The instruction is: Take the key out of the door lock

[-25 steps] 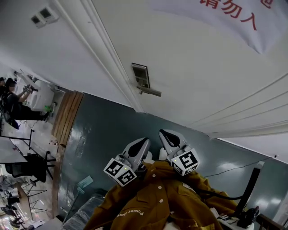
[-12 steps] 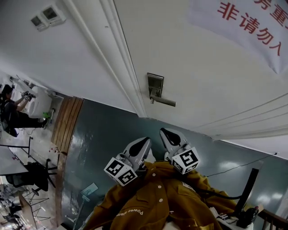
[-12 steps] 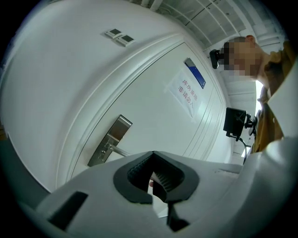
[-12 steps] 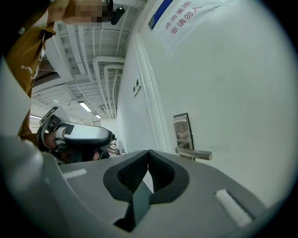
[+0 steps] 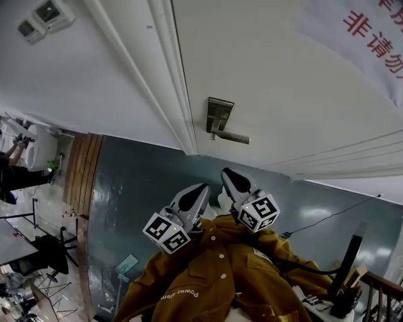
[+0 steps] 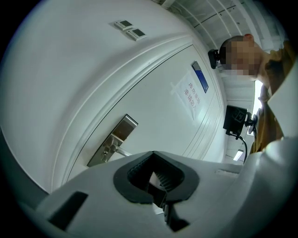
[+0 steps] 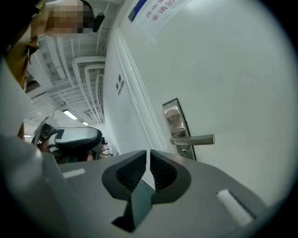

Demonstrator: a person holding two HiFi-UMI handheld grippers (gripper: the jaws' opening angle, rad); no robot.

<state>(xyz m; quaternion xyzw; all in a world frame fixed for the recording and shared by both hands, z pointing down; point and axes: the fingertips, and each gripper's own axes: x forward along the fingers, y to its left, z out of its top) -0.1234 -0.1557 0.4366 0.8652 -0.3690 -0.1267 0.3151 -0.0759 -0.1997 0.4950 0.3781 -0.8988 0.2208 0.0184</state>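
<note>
Head view | right tongs (image 5: 227,172) opening, empty | door handle (image 5: 230,136) (well apart)

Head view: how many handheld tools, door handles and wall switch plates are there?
Tools: 2, the left tool and the right tool, its jaws opening on nothing
Door handle: 1
Wall switch plates: 2
Total: 5
</note>
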